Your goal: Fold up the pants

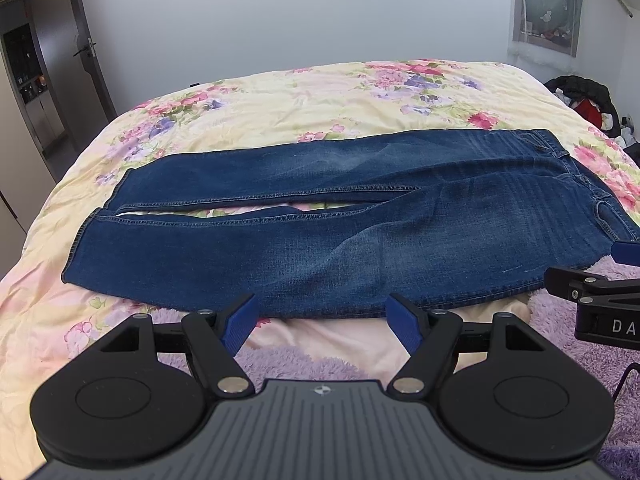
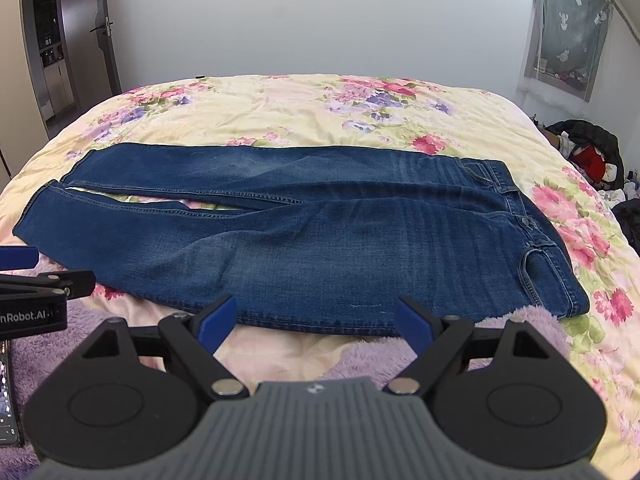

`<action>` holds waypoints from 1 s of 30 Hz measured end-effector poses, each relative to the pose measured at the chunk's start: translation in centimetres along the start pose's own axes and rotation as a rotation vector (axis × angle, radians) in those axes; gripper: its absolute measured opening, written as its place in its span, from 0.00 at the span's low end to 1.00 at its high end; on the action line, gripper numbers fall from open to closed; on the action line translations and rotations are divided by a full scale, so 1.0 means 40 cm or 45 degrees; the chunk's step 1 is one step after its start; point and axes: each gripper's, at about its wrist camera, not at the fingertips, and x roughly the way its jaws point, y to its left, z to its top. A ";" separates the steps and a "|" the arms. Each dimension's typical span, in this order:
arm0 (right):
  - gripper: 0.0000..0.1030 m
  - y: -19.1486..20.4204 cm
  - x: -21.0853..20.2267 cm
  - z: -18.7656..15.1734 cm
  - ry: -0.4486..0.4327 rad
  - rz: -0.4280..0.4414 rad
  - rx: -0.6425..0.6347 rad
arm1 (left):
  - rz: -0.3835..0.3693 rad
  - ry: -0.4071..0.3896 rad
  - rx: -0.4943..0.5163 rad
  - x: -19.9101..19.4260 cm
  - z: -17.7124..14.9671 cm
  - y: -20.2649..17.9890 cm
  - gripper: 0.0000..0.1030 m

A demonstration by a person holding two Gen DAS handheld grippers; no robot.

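Observation:
Blue jeans (image 1: 320, 232) lie flat and unfolded across the floral bed, legs to the left, waistband to the right; they also show in the right wrist view (image 2: 320, 240). My left gripper (image 1: 326, 320) is open and empty, just in front of the near leg's edge. My right gripper (image 2: 316, 318) is open and empty, just in front of the near edge by the thigh. The right gripper shows at the right edge of the left wrist view (image 1: 600, 284); the left gripper shows at the left edge of the right wrist view (image 2: 36, 280).
The floral quilt (image 1: 300, 100) covers the bed. A purple fluffy blanket (image 2: 400, 356) lies at the near edge under the grippers. A pile of dark clothes (image 2: 588, 152) sits at the right. A door (image 1: 84, 48) stands at the left.

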 end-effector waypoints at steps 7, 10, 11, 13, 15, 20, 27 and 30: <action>0.80 -0.004 0.001 -0.005 0.001 -0.003 0.006 | -0.001 -0.003 0.004 -0.002 -0.002 -0.006 0.83; 0.80 -0.005 0.002 -0.007 0.000 -0.004 0.005 | -0.003 -0.006 0.005 -0.003 -0.003 -0.010 0.83; 0.80 -0.005 0.002 -0.007 0.001 -0.004 0.005 | -0.004 -0.006 0.004 -0.003 -0.003 -0.010 0.83; 0.80 -0.005 0.002 -0.008 0.000 -0.003 0.006 | -0.004 -0.006 0.001 -0.004 -0.004 -0.010 0.83; 0.80 -0.006 0.002 -0.009 -0.001 -0.004 0.004 | -0.006 -0.006 0.000 -0.004 -0.005 -0.010 0.83; 0.80 -0.003 0.001 -0.007 0.004 -0.004 0.005 | -0.006 -0.006 -0.001 -0.004 -0.007 -0.009 0.83; 0.80 -0.002 0.002 -0.007 0.005 -0.003 0.000 | -0.006 -0.006 0.000 -0.004 -0.007 -0.007 0.83; 0.80 0.000 0.004 -0.006 0.007 -0.001 -0.004 | -0.005 -0.006 -0.001 -0.004 -0.007 -0.007 0.83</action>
